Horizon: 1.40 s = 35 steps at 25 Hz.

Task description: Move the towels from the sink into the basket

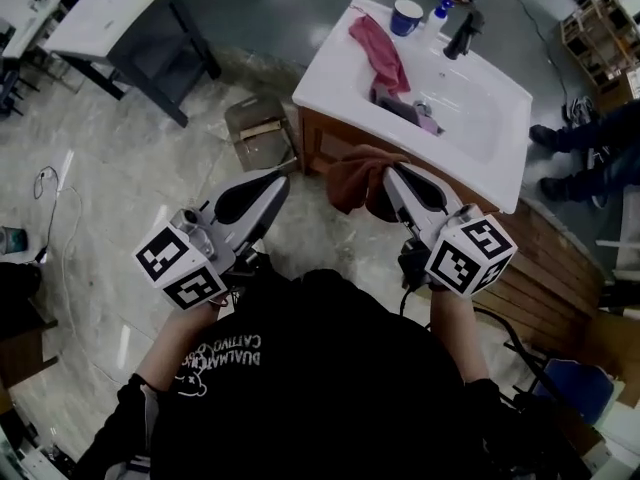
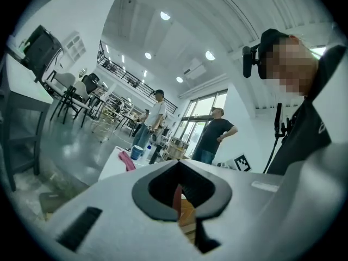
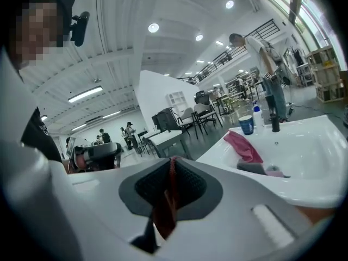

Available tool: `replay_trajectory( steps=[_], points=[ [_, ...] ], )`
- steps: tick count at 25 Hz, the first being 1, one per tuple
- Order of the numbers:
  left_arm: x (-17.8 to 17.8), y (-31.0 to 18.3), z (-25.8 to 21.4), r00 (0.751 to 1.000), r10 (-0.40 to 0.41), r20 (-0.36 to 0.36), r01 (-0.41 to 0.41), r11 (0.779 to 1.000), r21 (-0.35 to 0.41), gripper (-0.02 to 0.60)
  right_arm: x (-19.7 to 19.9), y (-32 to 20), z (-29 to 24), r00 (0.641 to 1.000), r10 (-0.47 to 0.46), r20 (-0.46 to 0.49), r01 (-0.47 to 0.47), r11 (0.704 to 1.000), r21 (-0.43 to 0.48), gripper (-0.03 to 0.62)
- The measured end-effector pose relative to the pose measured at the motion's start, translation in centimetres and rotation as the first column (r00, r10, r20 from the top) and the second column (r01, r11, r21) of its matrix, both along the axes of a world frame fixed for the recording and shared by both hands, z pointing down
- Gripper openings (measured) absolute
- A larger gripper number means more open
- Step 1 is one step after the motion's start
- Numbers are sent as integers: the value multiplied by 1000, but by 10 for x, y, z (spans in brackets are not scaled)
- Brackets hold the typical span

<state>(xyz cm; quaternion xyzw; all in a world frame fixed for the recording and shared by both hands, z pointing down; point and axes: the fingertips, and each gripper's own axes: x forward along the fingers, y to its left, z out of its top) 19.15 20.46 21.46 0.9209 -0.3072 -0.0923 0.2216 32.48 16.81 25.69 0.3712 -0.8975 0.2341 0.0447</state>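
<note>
My left gripper [image 2: 178, 163] shows its jaws closed tip to tip, with a reddish sliver [image 2: 176, 197] visible through the thin slit below the tips. Past them is the white sink counter [image 2: 111, 167]. A pink towel [image 2: 126, 160] lies on it, with a blue cup [image 2: 136, 152] just beside the towel. Behind the counter stand a person in a white shirt [image 2: 156, 113] and a person in a dark shirt [image 2: 215, 137].

Glossy marble floor [image 1: 120, 168], white-topped table [image 1: 110, 13], ceiling lights [image 2: 209, 55].

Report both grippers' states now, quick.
Left gripper: closed, apparently holding nothing.
Right gripper: closed on the reddish-brown towel.
</note>
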Motion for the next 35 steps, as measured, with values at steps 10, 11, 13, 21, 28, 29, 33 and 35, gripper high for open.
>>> replay_trajectory(
  steps=[10,11,13,21,28,29,33,35],
  points=[
    [-118,-44,20,999,-47,-9,46,996,-75,-2,-109,-55,8,1000,-20,0,20,999,-36,35],
    [-128,-50,22,999,-46,-9,45,996,-82,-2,-119,-60,9,1000,-20,0,20,999,-39,35],
    [-146,-63,25,999,-43,-12,42,995,-94,-2,-139,-69,11,1000,-21,-1,20,999,-46,35],
    [-209,-103,33,999,-31,-18,29,995,-93,-2,-204,-103,27,1000,-8,-11,7,998,-66,35],
    [-265,-123,40,998,-49,-29,46,993,-104,-2,-251,-130,34,999,12,-30,-14,998,-69,35],
    [-272,-125,39,998,-54,-28,51,994,-100,-2,-257,-133,35,999,15,-29,-17,998,-68,35],
    [-293,-140,46,995,-93,-41,88,991,-104,-2,-280,-147,45,999,-5,-41,2,997,-79,35],
    [-300,-145,55,992,-117,-54,109,986,-129,-2,-292,-154,52,998,-39,-48,34,995,-92,35]
  ],
)
